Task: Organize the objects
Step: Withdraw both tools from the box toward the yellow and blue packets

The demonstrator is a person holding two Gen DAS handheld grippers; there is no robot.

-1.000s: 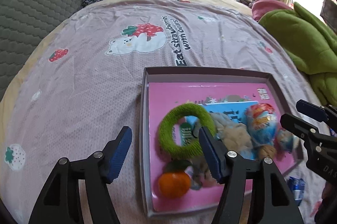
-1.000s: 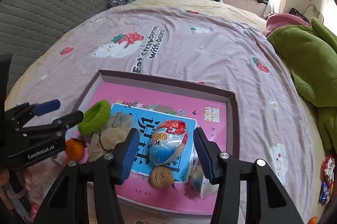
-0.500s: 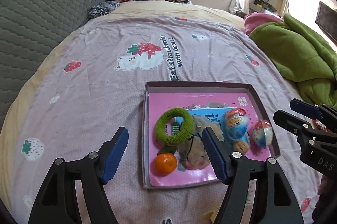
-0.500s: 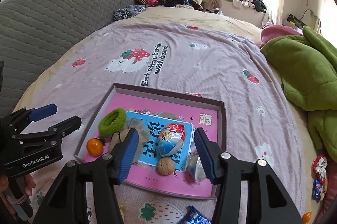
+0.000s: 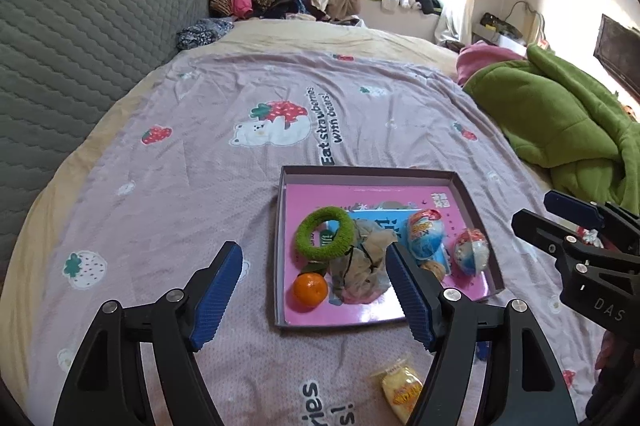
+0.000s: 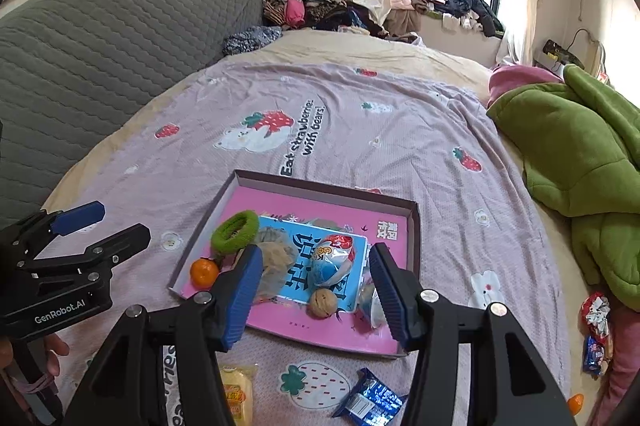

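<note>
A shallow tray [image 5: 476,210] [image 6: 416,226] with a pink liner lies on the strawberry-print bedspread. It holds a green fuzzy ring [image 5: 348,226] [image 6: 218,240], an orange [image 5: 311,290] [image 6: 204,272], a beige cloth pouch [image 5: 364,262] [image 6: 276,254], a walnut [image 6: 322,302] and two blue egg-shaped packets [image 5: 424,234] [image 5: 472,252]. My left gripper [image 5: 312,246] hovers well above the tray's near left side, open wide and empty. My right gripper [image 6: 316,248] hovers above the tray's near edge, open with nothing between its pads.
A yellow snack packet [image 5: 400,386] [image 6: 236,390] and a blue wrapper [image 6: 368,402] lie on the bedspread in front of the tray. More wrapped snacks [image 6: 596,322] sit at the right edge. A green blanket [image 5: 560,122] is heaped on the right, with a grey quilted headboard [image 6: 100,38] on the left.
Both grippers have risen and drawn back from the tray, which looks smaller and farther. The left jaws stand a little wider. The packets in front of the tray have come into view.
</note>
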